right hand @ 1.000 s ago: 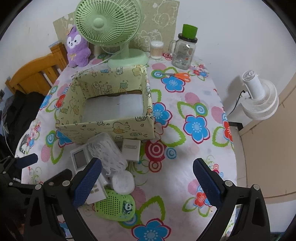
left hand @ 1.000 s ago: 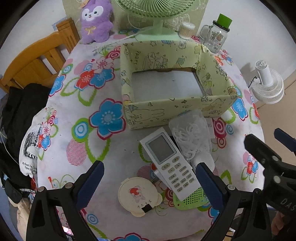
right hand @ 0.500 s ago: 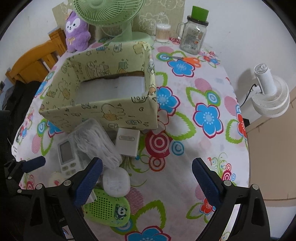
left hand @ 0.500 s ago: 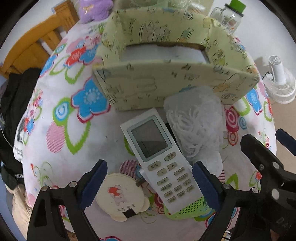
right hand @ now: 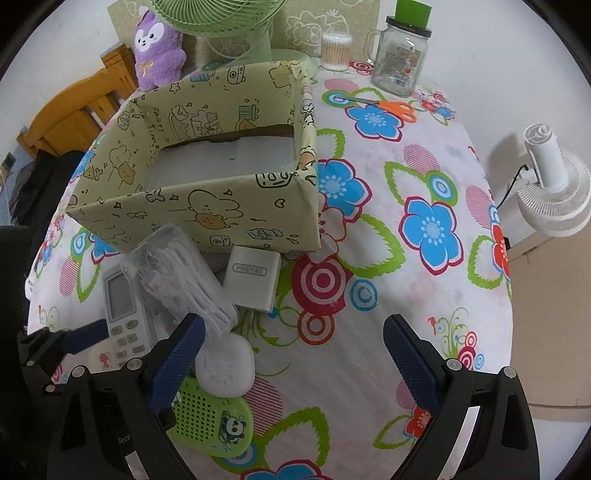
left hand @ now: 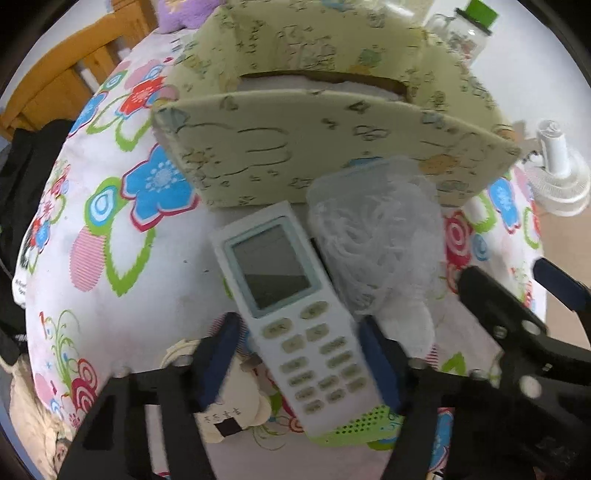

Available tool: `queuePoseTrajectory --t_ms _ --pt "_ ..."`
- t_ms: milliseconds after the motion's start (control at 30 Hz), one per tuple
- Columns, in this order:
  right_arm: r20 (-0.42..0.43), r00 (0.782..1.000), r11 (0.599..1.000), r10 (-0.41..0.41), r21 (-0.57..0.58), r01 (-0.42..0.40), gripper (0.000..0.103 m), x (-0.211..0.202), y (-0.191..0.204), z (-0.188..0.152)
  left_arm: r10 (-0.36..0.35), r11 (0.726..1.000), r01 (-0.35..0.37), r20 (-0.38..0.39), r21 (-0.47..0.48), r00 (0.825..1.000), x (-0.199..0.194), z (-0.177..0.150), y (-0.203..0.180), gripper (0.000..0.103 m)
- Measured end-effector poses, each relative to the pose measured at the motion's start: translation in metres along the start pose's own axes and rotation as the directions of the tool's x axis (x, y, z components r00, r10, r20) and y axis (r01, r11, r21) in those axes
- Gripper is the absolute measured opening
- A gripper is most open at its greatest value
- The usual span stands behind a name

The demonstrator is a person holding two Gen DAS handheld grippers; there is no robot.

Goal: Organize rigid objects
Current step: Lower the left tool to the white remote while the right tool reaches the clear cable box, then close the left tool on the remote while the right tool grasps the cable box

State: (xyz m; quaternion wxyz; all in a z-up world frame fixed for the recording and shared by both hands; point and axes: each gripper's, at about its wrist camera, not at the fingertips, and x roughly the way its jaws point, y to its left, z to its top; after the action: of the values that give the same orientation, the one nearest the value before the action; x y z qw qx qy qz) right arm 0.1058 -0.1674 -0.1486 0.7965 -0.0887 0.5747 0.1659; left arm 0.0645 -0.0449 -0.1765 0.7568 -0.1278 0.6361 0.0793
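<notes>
Before the box (left hand: 332, 147) on the desk (right hand: 406, 314), my left gripper (left hand: 295, 354) jaws flank the remote (left hand: 291, 295), contact unclear; right gripper (right hand: 291, 343) jaws apart, holding nothing.

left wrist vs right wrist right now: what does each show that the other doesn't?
Left wrist only: the left tool closing around the keypad end of the white remote, contact unclear, and a round cream compact beneath it.

Right wrist only: the right tool open over bare cloth, the white charger block, orange scissors, cotton swab jar and green desk fan.

Both: the yellow patterned box, its inside bare where visible, the clear bag of white cord, the green perforated gadget and the glass jar.
</notes>
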Motion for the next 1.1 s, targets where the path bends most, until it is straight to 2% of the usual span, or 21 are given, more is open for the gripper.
queuePoseTrajectory --t_ms 200,500,733,967,1100 --pt "0.002 1.000 1.000 0.018 -0.022 -0.018 0.099 0.001 0.012 0.000 -0.012 1.000 0.011 0.022 0.024 1.000 -0.007 -0.003 0.008 0.049" --pt "-0.015 0.998 0.998 0.054 -0.038 -0.054 0.099 0.011 0.040 -0.001 0.042 0.993 -0.046 0.042 0.108 0.998 -0.012 -0.001 0.029 0.048" --pt "-0.035 0.997 0.997 0.062 -0.044 -0.064 0.099 0.023 0.058 0.002 0.057 0.981 -0.065 0.047 0.180 0.997 -0.013 0.002 0.046 0.045" --pt "-0.057 0.998 0.998 0.019 -0.056 -0.022 0.098 0.040 0.074 0.007 0.041 0.978 -0.044 0.016 0.206 0.999 -0.001 0.002 0.059 0.045" --pt "-0.040 0.998 0.996 -0.049 -0.079 0.045 0.085 0.047 0.080 0.007 0.041 0.972 -0.042 0.010 0.230 0.999 0.010 0.010 0.066 0.045"
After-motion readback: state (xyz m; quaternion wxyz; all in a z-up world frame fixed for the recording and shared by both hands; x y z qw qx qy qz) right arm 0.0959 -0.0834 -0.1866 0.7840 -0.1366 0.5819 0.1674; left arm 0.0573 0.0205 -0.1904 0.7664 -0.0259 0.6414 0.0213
